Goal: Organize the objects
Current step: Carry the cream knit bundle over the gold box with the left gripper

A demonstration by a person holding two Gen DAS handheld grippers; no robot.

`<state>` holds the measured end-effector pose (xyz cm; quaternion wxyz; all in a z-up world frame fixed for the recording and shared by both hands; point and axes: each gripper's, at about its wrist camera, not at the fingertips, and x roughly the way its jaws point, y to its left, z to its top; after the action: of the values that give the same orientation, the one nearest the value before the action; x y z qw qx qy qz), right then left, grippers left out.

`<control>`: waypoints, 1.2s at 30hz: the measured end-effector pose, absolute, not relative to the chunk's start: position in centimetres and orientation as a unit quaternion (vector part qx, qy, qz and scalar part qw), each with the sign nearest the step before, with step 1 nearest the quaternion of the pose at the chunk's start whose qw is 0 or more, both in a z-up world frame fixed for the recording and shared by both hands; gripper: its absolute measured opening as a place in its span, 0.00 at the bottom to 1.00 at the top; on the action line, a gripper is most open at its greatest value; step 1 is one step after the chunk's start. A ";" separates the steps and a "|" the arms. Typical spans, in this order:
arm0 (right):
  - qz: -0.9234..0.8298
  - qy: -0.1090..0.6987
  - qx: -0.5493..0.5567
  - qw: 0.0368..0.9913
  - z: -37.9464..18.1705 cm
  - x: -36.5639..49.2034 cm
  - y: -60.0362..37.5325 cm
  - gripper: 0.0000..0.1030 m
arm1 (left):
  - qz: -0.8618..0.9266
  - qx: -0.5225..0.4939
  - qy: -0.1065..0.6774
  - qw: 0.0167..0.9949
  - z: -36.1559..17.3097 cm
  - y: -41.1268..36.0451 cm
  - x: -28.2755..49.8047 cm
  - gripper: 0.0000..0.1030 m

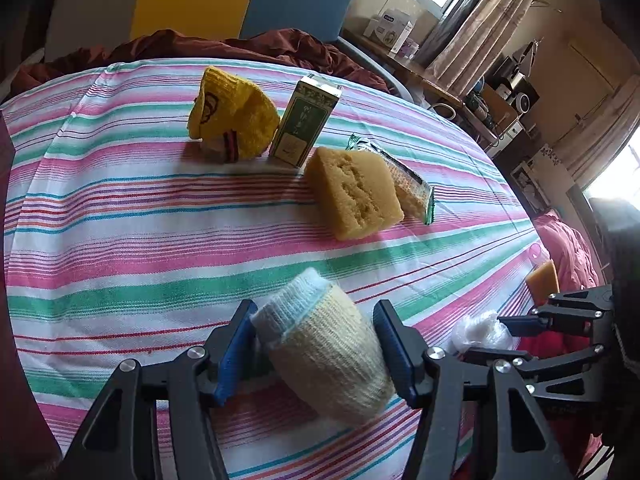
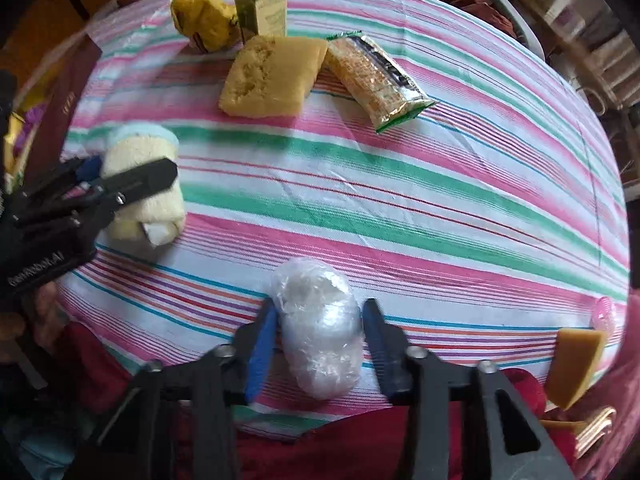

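My left gripper (image 1: 316, 320) is open around a rolled cream sock with a light-blue cuff (image 1: 324, 344) lying on the striped cloth (image 1: 120, 208); its jaws stand on either side with small gaps. My right gripper (image 2: 320, 320) is open around a crumpled clear plastic bag (image 2: 318, 328) near the front edge. Further back lie a yellow sponge (image 1: 354, 192), a cracker packet (image 1: 412, 184), an upright green box (image 1: 304, 120) and a yellow knit item (image 1: 232, 114). The right wrist view also shows the sock (image 2: 144, 188) and the left gripper (image 2: 120, 184).
A small yellow sponge wedge (image 2: 576, 364) and a pink plastic piece (image 2: 604, 310) sit at the cloth's right edge. A dark red book (image 2: 64, 108) lies at the left edge. Red bedding (image 1: 240, 44) surrounds the cloth. Shelves and curtains stand at right.
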<state>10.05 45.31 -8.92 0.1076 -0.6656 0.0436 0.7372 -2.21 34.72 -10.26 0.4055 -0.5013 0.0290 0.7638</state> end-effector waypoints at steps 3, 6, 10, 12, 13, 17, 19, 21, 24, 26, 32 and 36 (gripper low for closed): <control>0.731 -0.029 -0.674 0.104 -9.3 9.4 43.3 0.34 | 0.767 -0.493 0.026 0.410 -10.2 34.5 -2.0 0.53; 0.739 -0.009 -0.667 0.098 -9.1 9.5 43.5 0.34 | 0.773 -0.491 0.015 0.402 -10.0 34.1 -1.8 0.49; 0.752 0.049 -0.651 0.090 -8.7 9.9 44.7 0.34 | 0.791 -0.467 0.038 0.393 -9.4 33.9 -0.6 0.48; 0.753 0.054 -0.649 0.091 -8.6 10.0 44.7 0.35 | 0.794 -0.465 0.041 0.389 -9.3 33.7 -0.5 0.47; 0.753 0.055 -0.649 0.090 -8.7 9.9 44.7 0.35 | 0.795 -0.466 0.042 0.385 -9.2 33.5 -0.4 0.47; 0.753 0.064 -0.649 0.087 -8.7 9.9 44.6 0.35 | 0.809 -0.450 0.056 0.376 -7.8 32.8 0.3 0.45; 0.753 0.066 -0.649 0.087 -8.8 9.9 44.5 0.35 | 0.814 -0.440 0.060 0.374 -7.2 32.4 0.6 0.45; 0.755 0.066 -0.647 0.087 -8.8 10.1 44.6 0.35 | 0.818 -0.434 0.061 0.373 -6.6 32.0 0.8 0.45; 0.757 0.067 -0.644 0.088 -8.7 10.2 44.5 0.35 | 0.824 -0.426 0.062 0.369 -5.8 31.4 0.9 0.45; 0.759 0.069 -0.641 0.088 -8.6 10.2 44.4 0.35 | 0.828 -0.422 0.060 0.365 -5.3 30.9 0.9 0.45; 0.765 0.073 -0.633 0.090 -8.4 10.5 44.2 0.35 | 0.840 -0.404 0.064 0.356 -4.1 29.3 0.9 0.45; 0.769 0.074 -0.628 0.093 -8.2 10.7 44.3 0.35 | 0.847 -0.395 0.064 0.352 -3.2 28.1 0.8 0.45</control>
<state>10.75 44.27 -8.19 0.0931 -0.6277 0.0736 0.7693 0.84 28.06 -3.16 0.3515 -0.3945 0.0641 0.8466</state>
